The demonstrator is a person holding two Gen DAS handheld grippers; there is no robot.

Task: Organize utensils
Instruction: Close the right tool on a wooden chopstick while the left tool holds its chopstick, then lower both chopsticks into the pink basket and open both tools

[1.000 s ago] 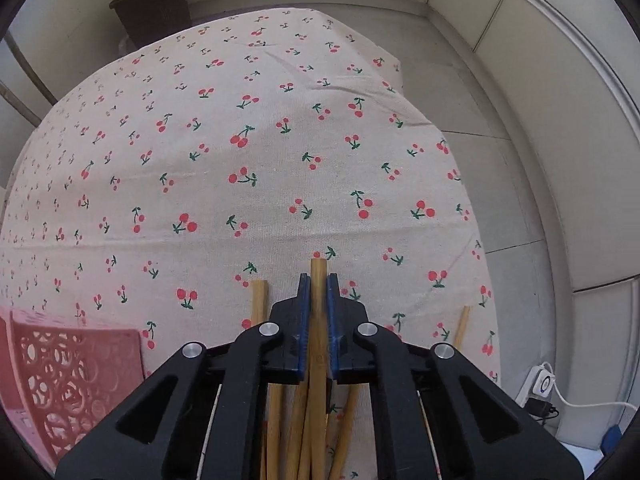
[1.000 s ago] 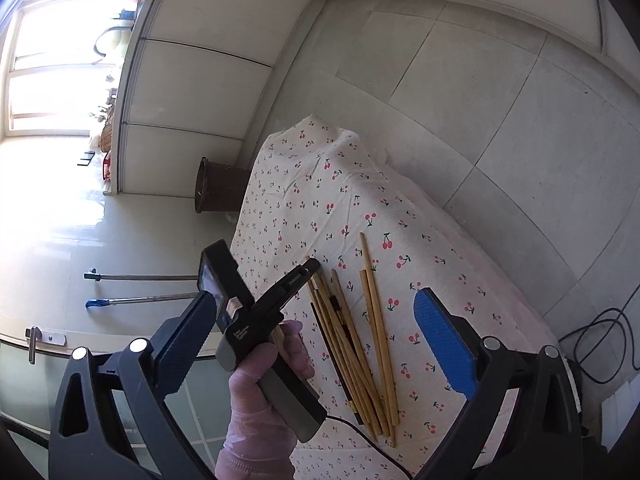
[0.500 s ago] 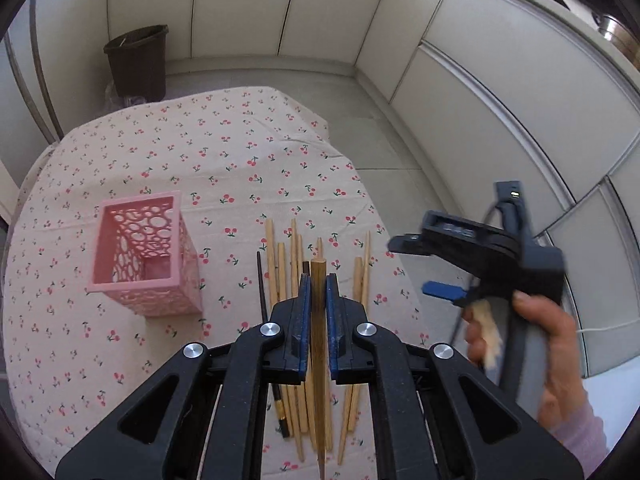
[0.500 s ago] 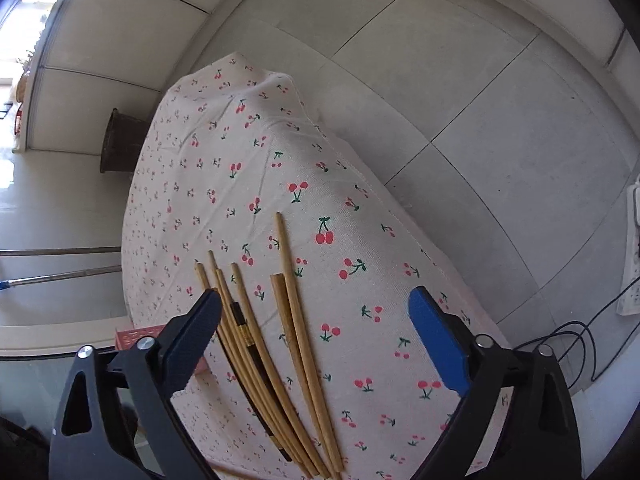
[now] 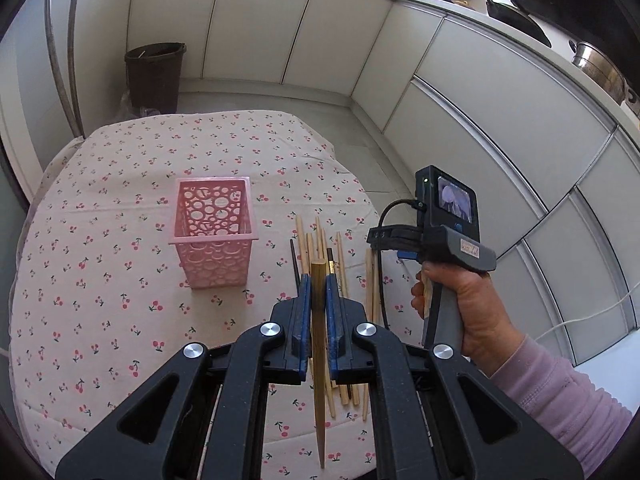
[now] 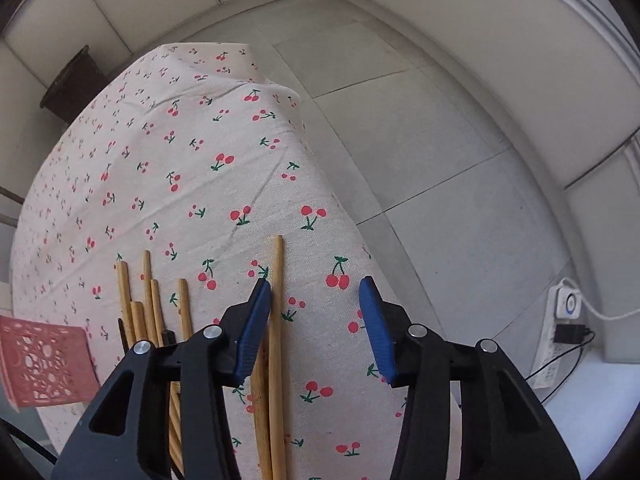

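Note:
My left gripper (image 5: 317,280) is shut on one wooden chopstick (image 5: 320,420), held above the cherry-print cloth (image 5: 120,320) with its thin end toward me. A pink perforated basket (image 5: 212,236) stands upright ahead and to the left. Several loose chopsticks (image 5: 340,256) lie on the cloth just beyond my fingers. A hand (image 5: 472,304) holds the right gripper over their right side. In the right wrist view the right gripper (image 6: 316,320) points steeply down, its jaws closing. One long chopstick (image 6: 276,300) lies on the cloth beside the left pad (image 6: 254,328), not pressed.
The table's right edge (image 6: 340,208) drops to a tiled floor close to the chopsticks. A dark bin (image 5: 154,76) stands beyond the far edge. A power strip (image 6: 564,320) with cables lies on the floor at the right. White cabinets line the walls.
My left gripper rose and drew back with its chopstick, bringing the pink basket and the pile into view. The right gripper swung down over the rightmost chopsticks and its jaws narrowed.

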